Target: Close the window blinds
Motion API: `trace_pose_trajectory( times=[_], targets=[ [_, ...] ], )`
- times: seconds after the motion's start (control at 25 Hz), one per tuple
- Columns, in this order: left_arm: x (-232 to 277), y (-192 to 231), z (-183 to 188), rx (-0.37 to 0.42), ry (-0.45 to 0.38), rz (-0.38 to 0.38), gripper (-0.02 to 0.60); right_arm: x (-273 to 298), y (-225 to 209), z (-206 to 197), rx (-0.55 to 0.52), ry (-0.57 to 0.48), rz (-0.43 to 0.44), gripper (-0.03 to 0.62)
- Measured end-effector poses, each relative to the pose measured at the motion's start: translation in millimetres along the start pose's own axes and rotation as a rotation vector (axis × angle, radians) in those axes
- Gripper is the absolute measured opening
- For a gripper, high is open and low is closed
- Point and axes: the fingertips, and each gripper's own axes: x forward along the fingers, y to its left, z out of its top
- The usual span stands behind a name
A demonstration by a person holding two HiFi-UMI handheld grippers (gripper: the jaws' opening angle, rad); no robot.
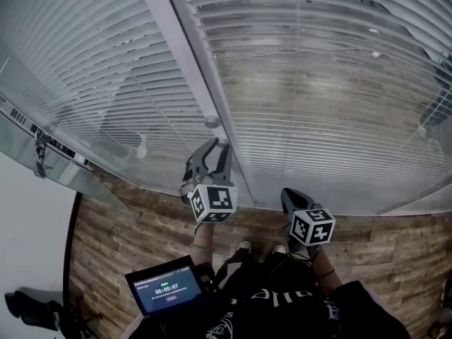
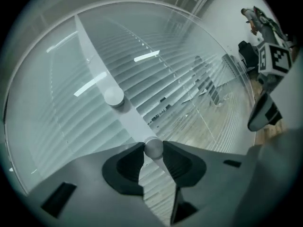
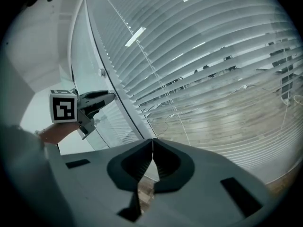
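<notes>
Glass wall's blinds [image 1: 318, 97] look part open behind the panes, so left gripper [image 1: 217, 147] clamps knob [image 2: 153, 148] on post [image 1: 183, 41], probably to twist it, while right gripper [image 3: 152, 143] is shut, empty and spare.

Office-like room: long glazed wall of white horizontal slat blinds [image 1: 318, 83], grey-brown wood-plank floor [image 1: 127, 239], open black laptop [image 1: 168, 288] showing a timer.

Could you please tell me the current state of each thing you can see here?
left gripper: shut on lower knob
upper knob: untouched
right gripper: shut, empty
blinds: lowered, slats tilted open, see-through
laptop: open, screen lit
</notes>
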Motion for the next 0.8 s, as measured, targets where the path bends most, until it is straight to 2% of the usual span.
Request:
trace_pose_trajectory(
  times=[0.04, 0.08, 0.12, 0.16, 0.28, 0.32, 0.36, 0.48, 0.6, 0.64, 0.68, 0.72, 0.76, 0.8],
  targets=[
    [-0.5, 0.5, 0.3, -0.029, -0.012, 0.0, 0.126, 0.6, 1.2, 0.1, -0.001, 0.001, 0.004, 0.018],
    [-0.9, 1.3, 0.1, -0.096, -0.029, -0.005, 0.126, 1.6, 2.9, 0.1, -0.002, 0.002, 0.01, 0.018],
    [-1.5, 2.1, 0.4, -0.201, -0.052, -0.017, 0.126, 2.7, 4.8, -0.2, -0.004, 0.003, 0.016, 0.018],
    [-2.8, 2.9, 1.7, -0.342, -0.083, -0.037, 0.126, 3.7, 6.4, -1.0, -0.004, 0.004, 0.022, 0.018],
    [-10.6, 11.9, 9.0, -0.865, -0.199, -0.091, 0.127, 3.5, 9.8, -3.6, -0.004, 0.014, 0.032, 0.018],
    [-12.9, 16.1, 9.7, -1.011, -0.231, -0.103, 0.127, 1.5, 11.0, -3.3, -0.005, 0.017, 0.033, 0.018],
    [-14.6, 19.3, 10.2, -1.122, -0.257, -0.116, 0.127, -1.6, 12.3, -2.3, -0.006, 0.018, 0.033, 0.018],
    [-16.0, 21.1, 11.3, -1.343, -0.318, -0.16, 0.127, -9.4, 12.0, -1.3, -0.006, 0.017, 0.027, 0.018],
    [-10.5, 16.7, 6.6, -1.597, -0.356, -0.201, 0.127, -4.9, 6.4, -5.4, -0.001, 0.02, 0.018, 0.018],
    [-8.2, 17.8, 4.1, -1.635, -0.355, -0.197, 0.127, -2.0, 5.0, -6.0, 0.001, 0.023, 0.014, 0.018],
    [-6.3, 20.4, 1.5, -1.62, -0.341, -0.181, 0.126, 0.4, 4.0, -5.9, 0.003, 0.025, 0.011, 0.018],
    [-5.2, 23.8, -0.8, -1.541, -0.311, -0.15, 0.126, 1.8, 3.5, -5.3, 0.004, 0.027, 0.008, 0.018],
    [-4.9, 26.6, -1.4, -1.401, -0.266, -0.11, 0.126, 2.3, 3.0, -4.9, 0.006, 0.028, 0.005, 0.018],
    [-5.4, 26.9, 0.2, -1.209, -0.21, -0.072, 0.126, 2.1, 2.4, -5.3, 0.008, 0.028, 0.003, 0.018]
  ],
)
